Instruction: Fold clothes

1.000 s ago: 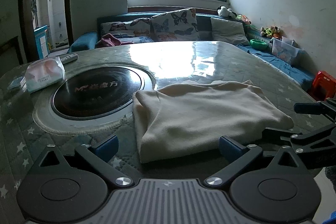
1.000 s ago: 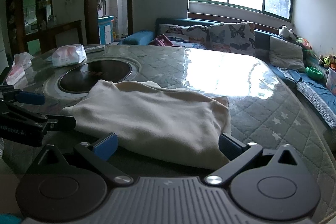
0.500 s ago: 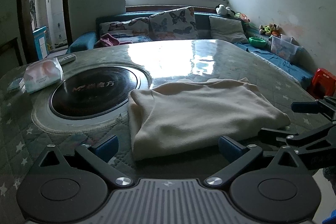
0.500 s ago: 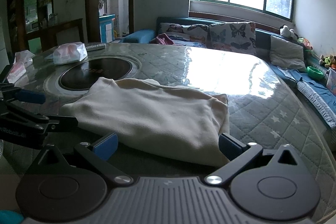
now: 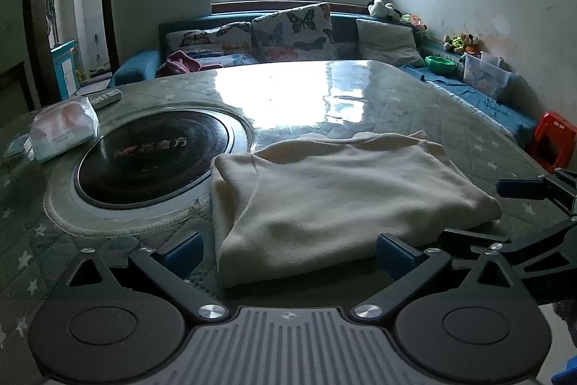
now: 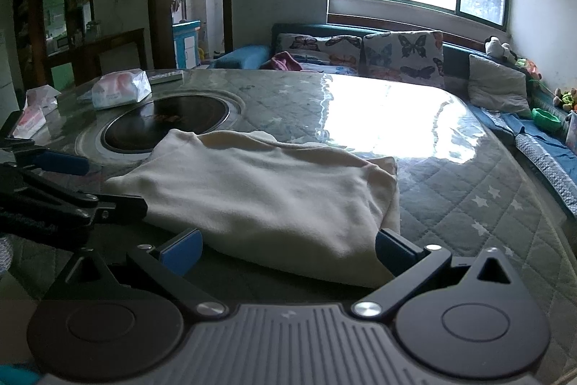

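Left wrist view: the left gripper (image 5: 286,249) sits low at the near edge of a round table (image 5: 414,110) covered with a quilted, star-patterned cloth under a glossy sheet. Its two blue-padded fingers (image 5: 180,249) are spread wide apart and hold nothing. Just beyond them lies the garment (image 5: 335,193), cream-coloured and folded into a thick, roughly rectangular packet, flat on the table. Its left edge lies just beside a round black hotplate (image 5: 151,157) set into the table. A tissue pack (image 5: 63,128) lies further left. At the right edge the right gripper (image 5: 519,211) shows side-on, its fingers apart, close to the garment's right corner but gripping none of it.

Compared with a second ago, the garment appears slightly further from this camera and its shape is unchanged; the gripper seems to have drawn back a little.

Right wrist view: the right gripper (image 6: 288,249) is likewise wide open and empty, its fingers (image 6: 182,251) just short of the garment's (image 6: 267,190) near fold. The left gripper (image 6: 93,183) shows at the left, beside the garment's left corner and not clamped on it. The table (image 6: 468,204) is bare to the right. Over the last second this view has also pulled back slightly.

Judgement: both grippers have let go and are retreating, so this fold looks finished and the garment rests as a neat packet.
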{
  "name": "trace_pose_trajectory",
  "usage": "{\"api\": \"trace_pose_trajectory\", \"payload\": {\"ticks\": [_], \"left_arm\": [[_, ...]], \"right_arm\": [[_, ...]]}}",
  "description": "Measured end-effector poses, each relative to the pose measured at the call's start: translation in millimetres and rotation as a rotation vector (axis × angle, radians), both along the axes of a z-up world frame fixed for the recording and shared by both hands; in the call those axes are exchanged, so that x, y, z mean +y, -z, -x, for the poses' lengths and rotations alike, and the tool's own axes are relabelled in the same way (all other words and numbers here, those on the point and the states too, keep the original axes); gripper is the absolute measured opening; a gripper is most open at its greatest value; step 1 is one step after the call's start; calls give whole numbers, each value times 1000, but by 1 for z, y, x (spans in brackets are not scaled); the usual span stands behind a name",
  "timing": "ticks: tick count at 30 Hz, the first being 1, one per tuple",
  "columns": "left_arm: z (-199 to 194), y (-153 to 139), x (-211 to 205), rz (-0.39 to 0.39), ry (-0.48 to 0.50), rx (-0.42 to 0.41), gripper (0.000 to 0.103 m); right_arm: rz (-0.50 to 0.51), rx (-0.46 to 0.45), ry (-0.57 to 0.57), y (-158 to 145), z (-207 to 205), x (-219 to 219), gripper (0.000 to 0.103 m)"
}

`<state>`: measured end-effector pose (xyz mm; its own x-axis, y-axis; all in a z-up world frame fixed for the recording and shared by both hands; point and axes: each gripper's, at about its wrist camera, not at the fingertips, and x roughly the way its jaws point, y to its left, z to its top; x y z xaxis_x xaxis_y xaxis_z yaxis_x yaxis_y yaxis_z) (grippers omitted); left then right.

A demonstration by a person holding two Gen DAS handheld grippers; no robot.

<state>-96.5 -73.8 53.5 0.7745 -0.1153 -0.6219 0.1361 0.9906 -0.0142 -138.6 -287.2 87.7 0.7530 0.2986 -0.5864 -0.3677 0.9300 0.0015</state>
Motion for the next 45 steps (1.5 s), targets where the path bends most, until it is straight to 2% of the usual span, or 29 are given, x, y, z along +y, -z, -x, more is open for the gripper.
{"api": "trace_pose_trajectory", "payload": {"ticks": [15,22,27,31,33,38,39,43,45], "left_arm": [[-25,-3,1,10,-1,17,103],[-43,1,20,23,-48,39,103],[-52,3,39,44,-91,48,100],[-58,5,53,66,-122,61,96],[-61,5,58,77,-136,70,89],[-67,6,70,127,-159,95,83],[-67,6,72,140,-161,99,82],[-70,6,76,203,-159,121,82],[-72,6,77,247,-160,136,82]], "right_arm": [[-3,12,-101,-3,-17,15,103],[14,26,-200,-2,-27,37,103],[37,28,-292,-1,-33,60,98],[60,34,-385,1,-37,81,92],[75,29,-436,2,-37,91,88],[121,13,-574,5,-31,116,78],[135,8,-597,7,-30,121,72],[189,-26,-646,14,-25,135,60],[205,-48,-645,16,-23,136,47]]}}
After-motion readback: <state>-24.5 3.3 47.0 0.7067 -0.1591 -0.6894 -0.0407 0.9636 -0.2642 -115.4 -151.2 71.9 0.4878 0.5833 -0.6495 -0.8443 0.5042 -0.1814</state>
